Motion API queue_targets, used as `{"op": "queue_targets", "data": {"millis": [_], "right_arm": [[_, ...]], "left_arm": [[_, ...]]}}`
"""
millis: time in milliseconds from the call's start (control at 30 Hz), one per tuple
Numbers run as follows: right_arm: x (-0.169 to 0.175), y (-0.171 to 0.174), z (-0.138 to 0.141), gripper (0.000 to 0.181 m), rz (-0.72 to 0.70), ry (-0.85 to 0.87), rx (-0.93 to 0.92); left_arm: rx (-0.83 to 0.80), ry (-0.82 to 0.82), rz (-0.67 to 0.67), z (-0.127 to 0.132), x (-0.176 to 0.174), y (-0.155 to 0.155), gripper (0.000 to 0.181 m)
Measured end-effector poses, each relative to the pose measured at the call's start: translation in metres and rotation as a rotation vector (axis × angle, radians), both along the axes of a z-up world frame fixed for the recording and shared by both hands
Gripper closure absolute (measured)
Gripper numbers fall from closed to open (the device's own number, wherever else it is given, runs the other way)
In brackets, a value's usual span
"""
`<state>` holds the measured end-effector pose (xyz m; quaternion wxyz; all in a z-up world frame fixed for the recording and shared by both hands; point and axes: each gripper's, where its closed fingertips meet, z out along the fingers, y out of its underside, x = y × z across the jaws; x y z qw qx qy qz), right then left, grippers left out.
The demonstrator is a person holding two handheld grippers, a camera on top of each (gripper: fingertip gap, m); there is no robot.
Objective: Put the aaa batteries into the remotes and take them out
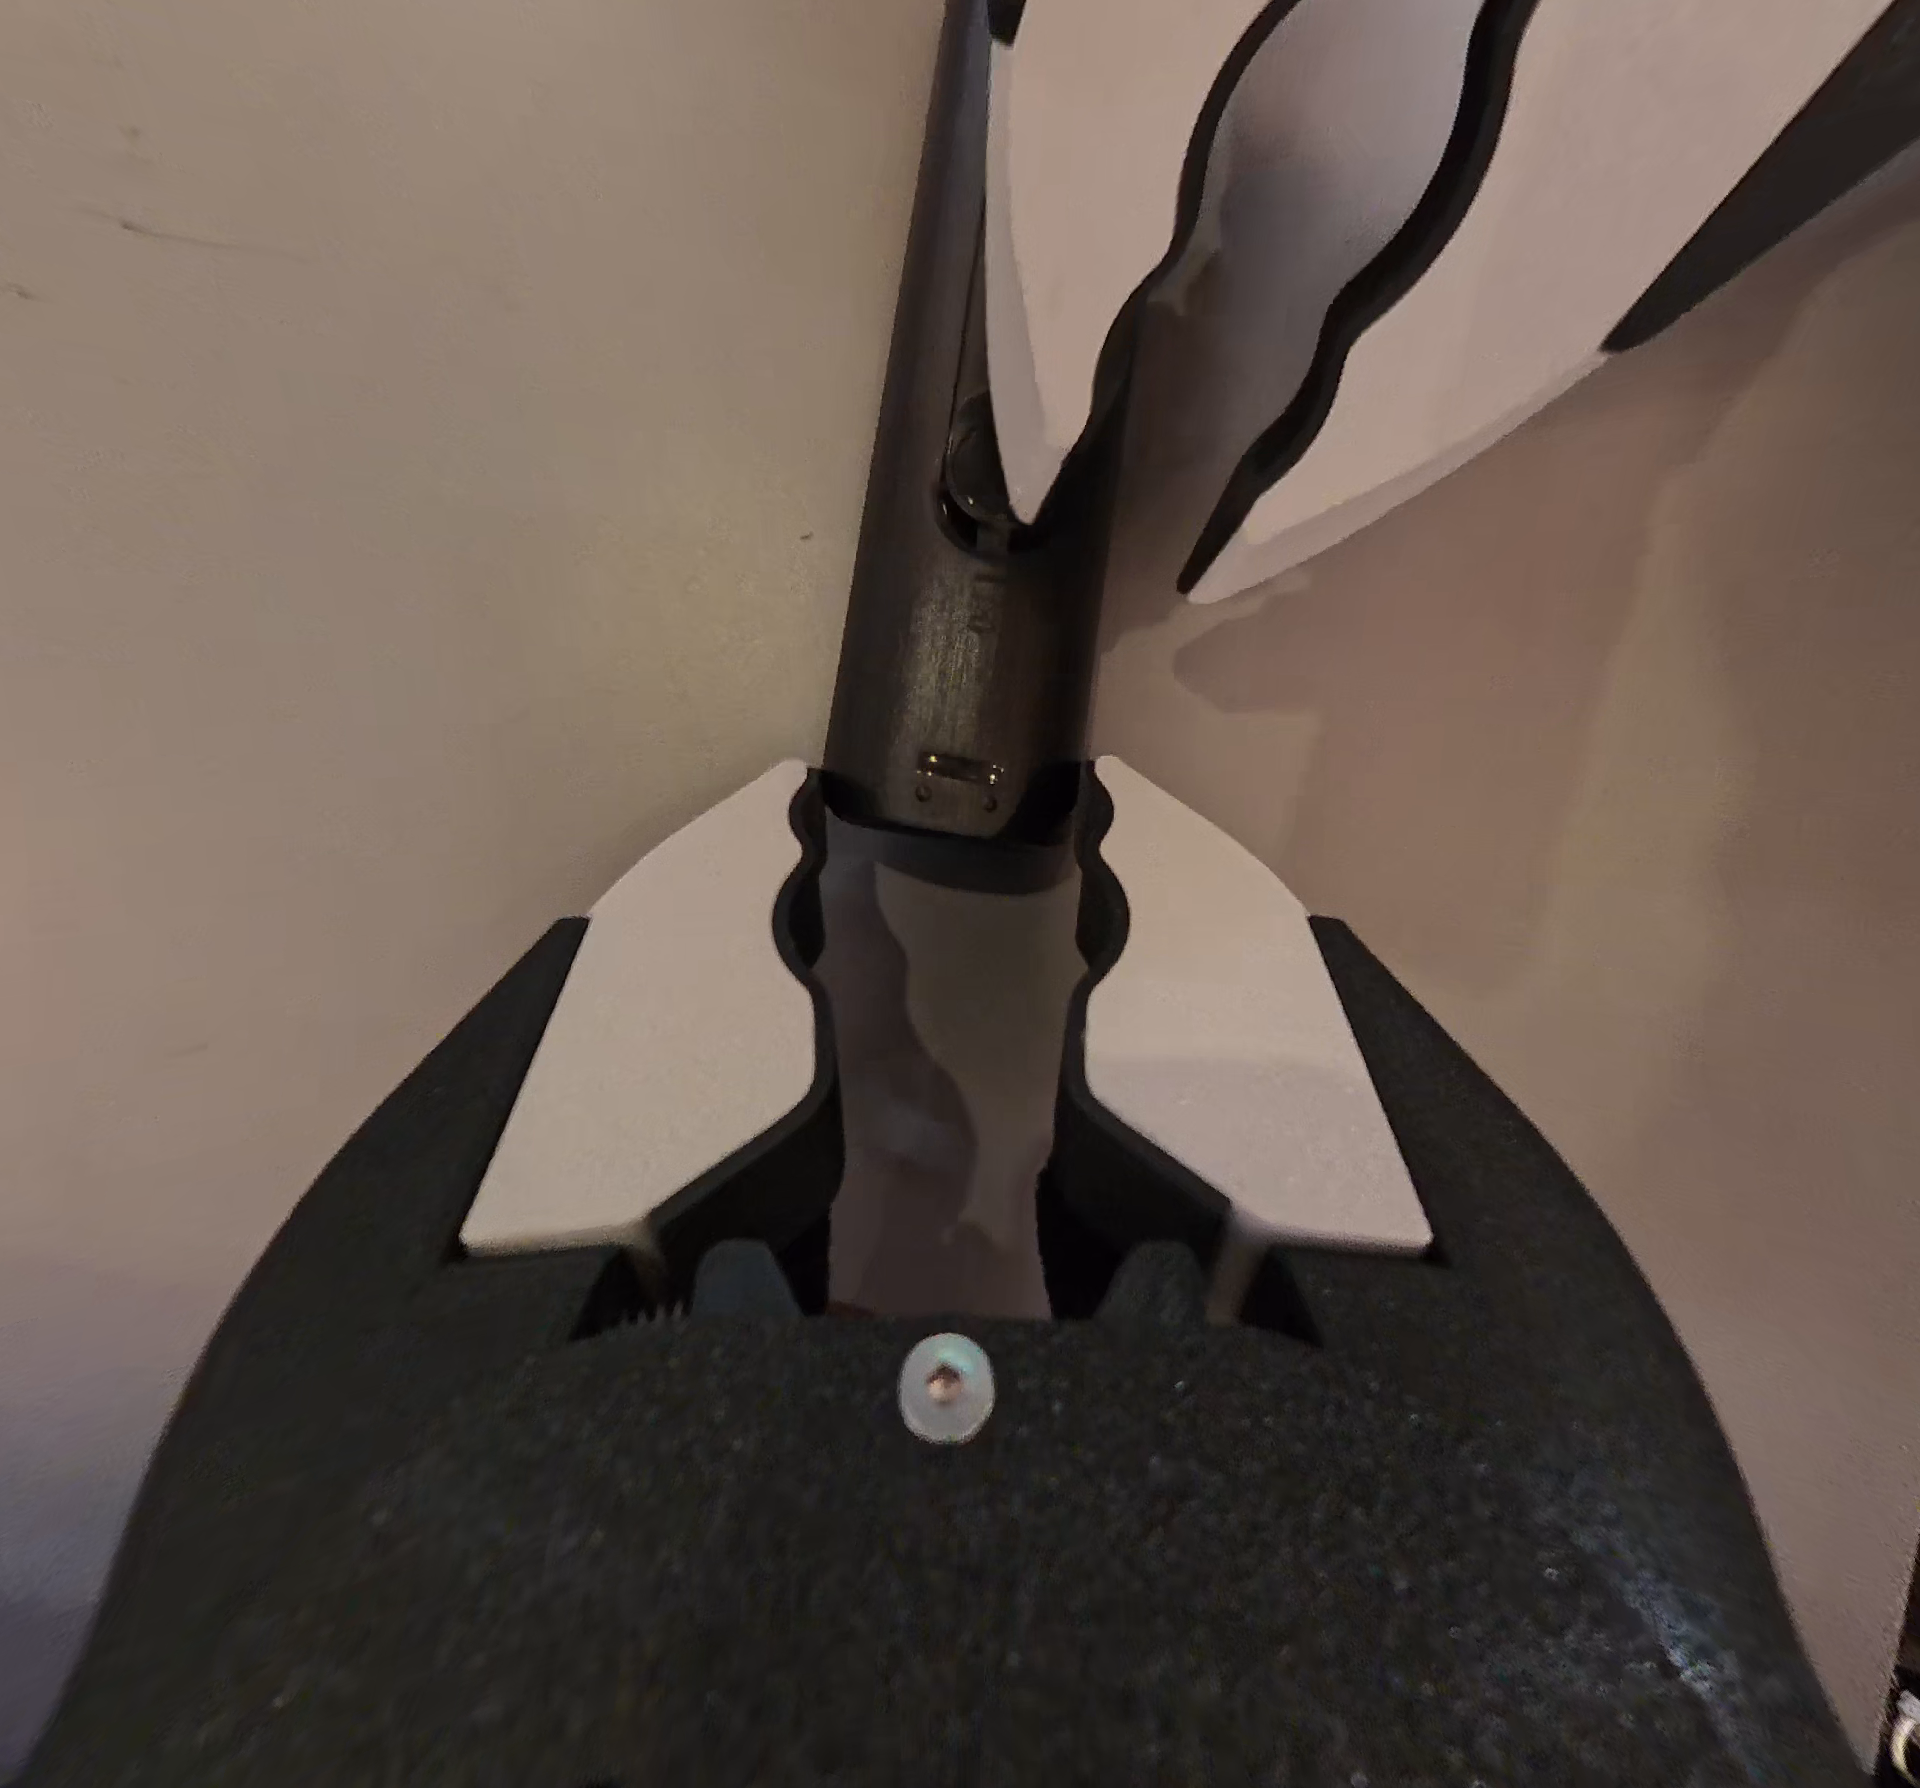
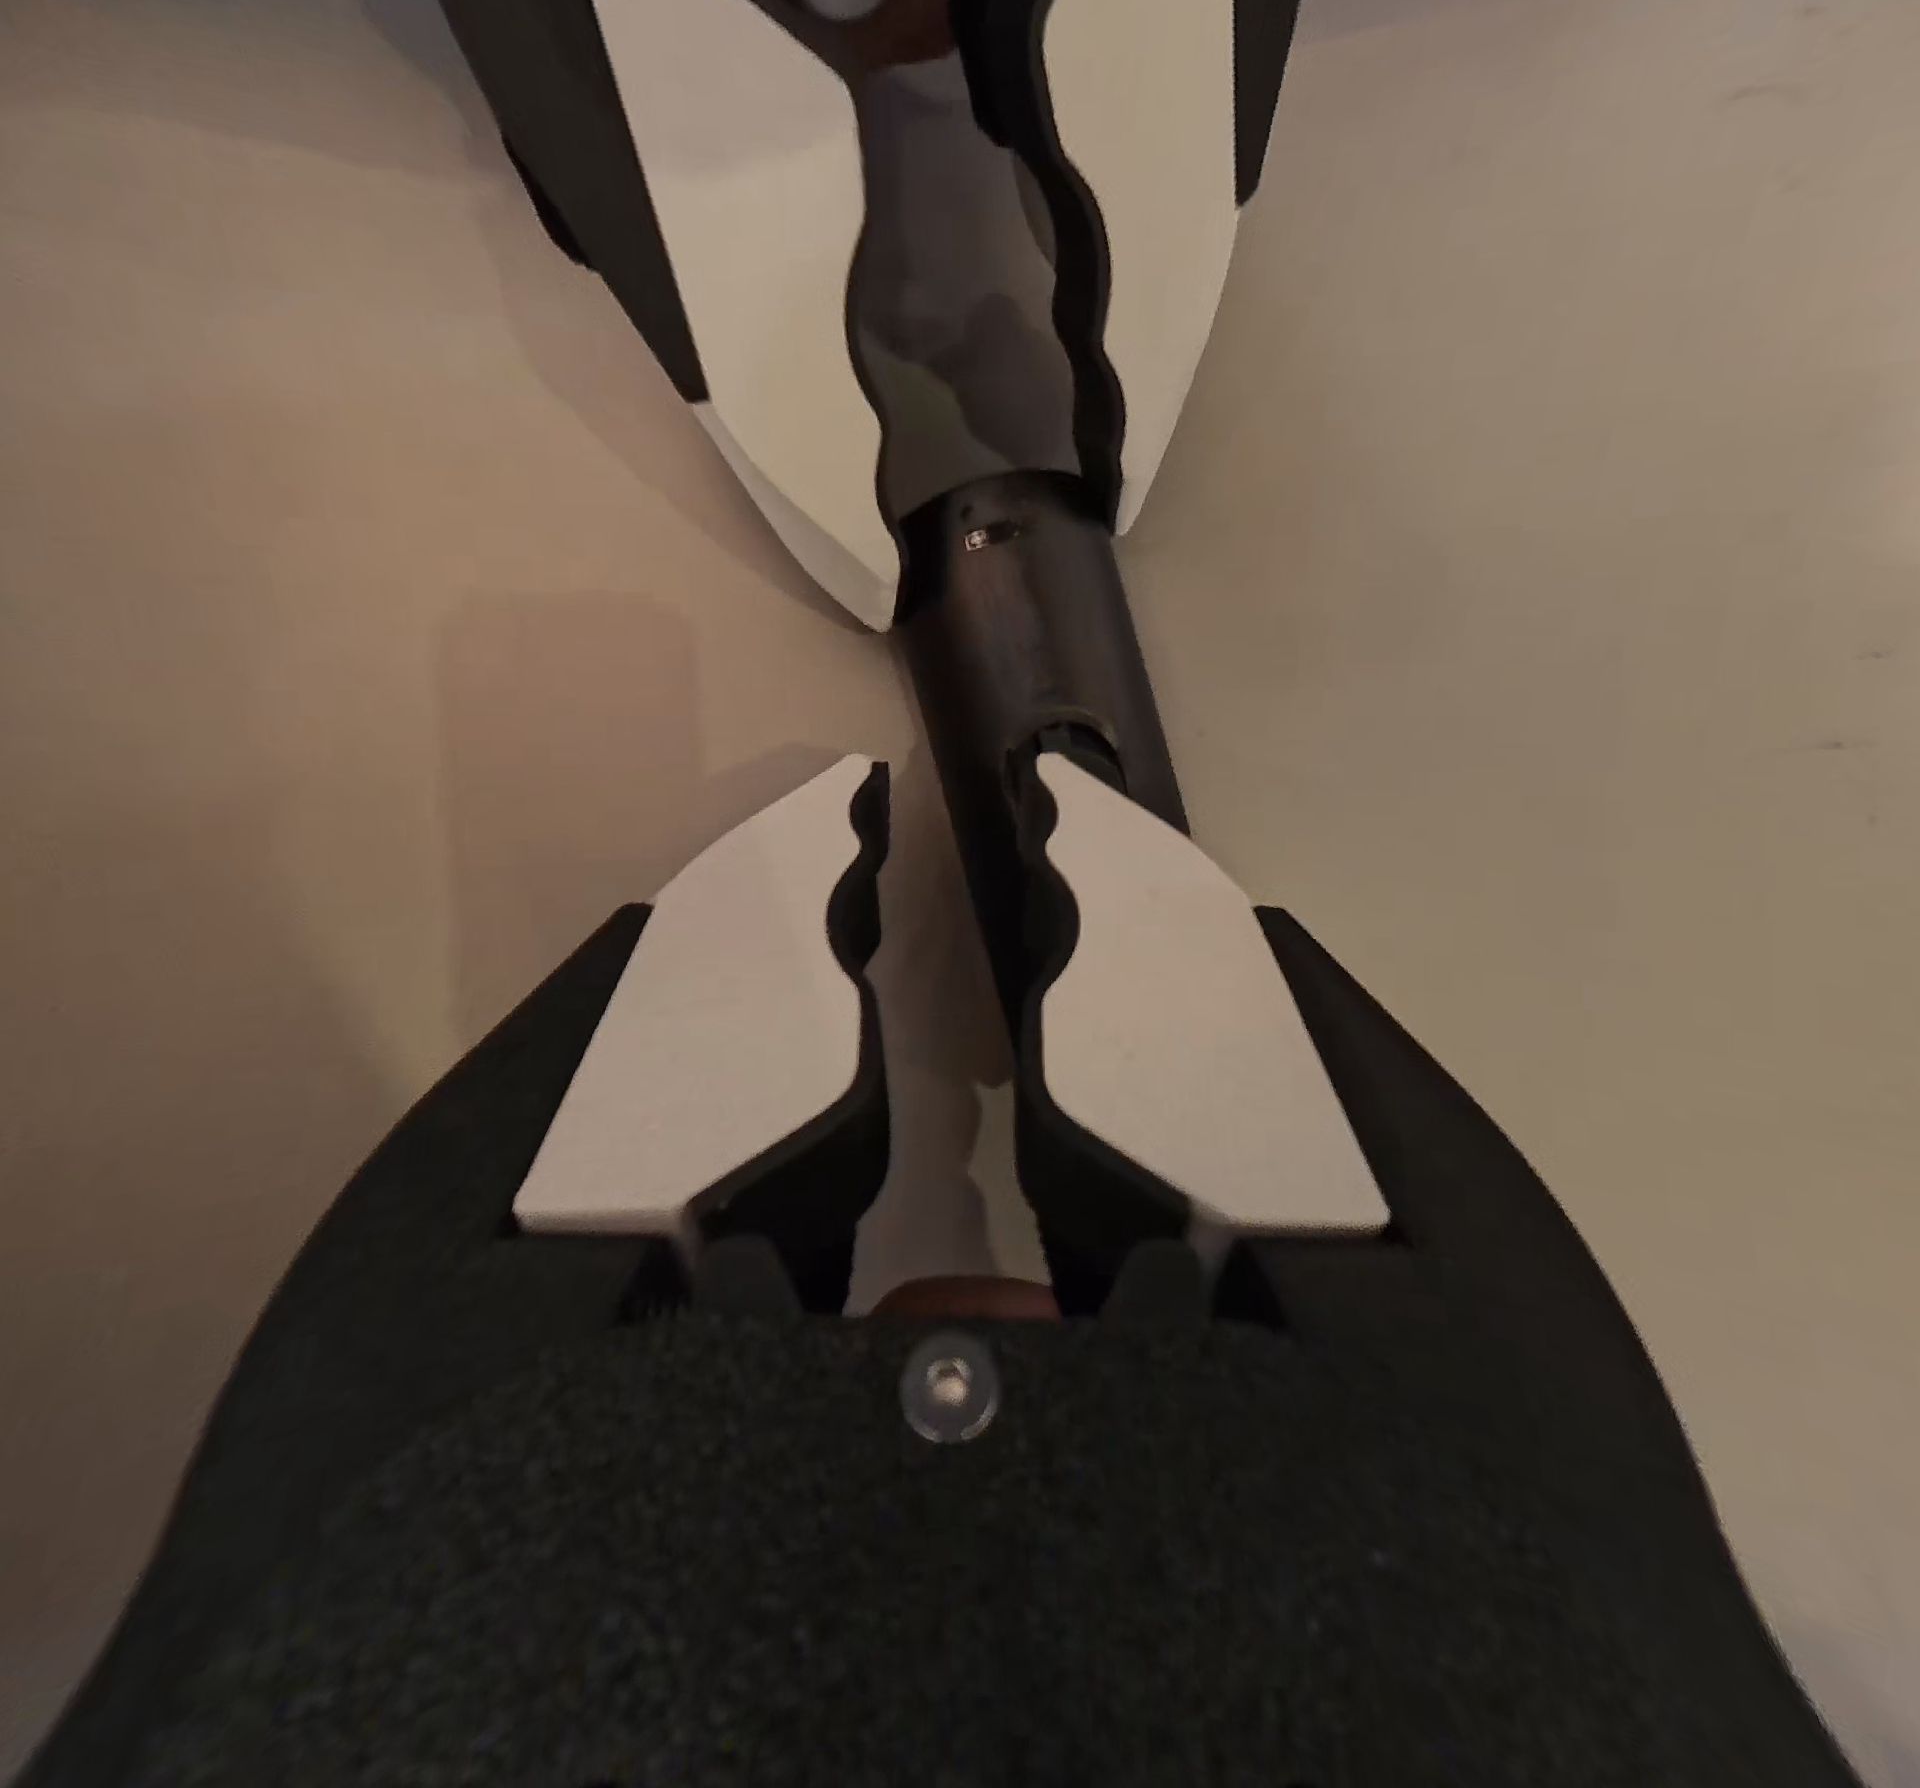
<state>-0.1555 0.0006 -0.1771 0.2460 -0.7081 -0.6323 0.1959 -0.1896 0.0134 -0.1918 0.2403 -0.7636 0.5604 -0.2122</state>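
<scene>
Ahead, bare beige table point(image 1: 364, 491) lies open on both sides. Left gripper point(image 1: 948, 782) clamps the black remote point(image 1: 935, 512) by its near end — right gripper point(image 1: 1112, 543) meets it farther up.

Opposite, right gripper point(image 2: 961, 767) stands slightly parted, one finger point(image 2: 1081, 803) at the remote's point(image 2: 1029, 637) open compartment — whether it grips, I cannot tell; left gripper point(image 2: 1003, 543) holds the far end.

The long dark remote point(image 1: 956, 491) lay across the middle of the pale table point(image 1: 364, 491), with both grippers crowding it from each end. The table point(image 2: 1558, 595) was bare and wide on both sides, so a gripper could pass there
</scene>
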Motion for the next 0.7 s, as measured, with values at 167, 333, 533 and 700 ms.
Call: {"op": "queue_targets", "data": {"millis": [167, 333, 533, 700], "right_arm": [[0.005, 0.007, 0.015, 0.156, -0.041, 0.039, 0.033], [0.072, 0.041, 0.029, 0.141, -0.429, 0.022, 0.005], [0.121, 0.028, 0.017, 0.115, -0.769, 0.109, -0.129], [0.108, 0.018, 0.003, 0.109, -0.803, 0.209, -0.231]], "left_arm": [[-0.007, -0.019, 0.0, 0.003, 0.0, 0.0, 0.135], [-0.006, -0.016, 0.001, 0.003, 0.0, 0.0, 0.135], [-0.013, -0.015, 0.001, 0.001, -0.001, 0.0, 0.135], [-0.014, -0.018, 0.001, 0.002, -0.001, -0.001, 0.135]]}}
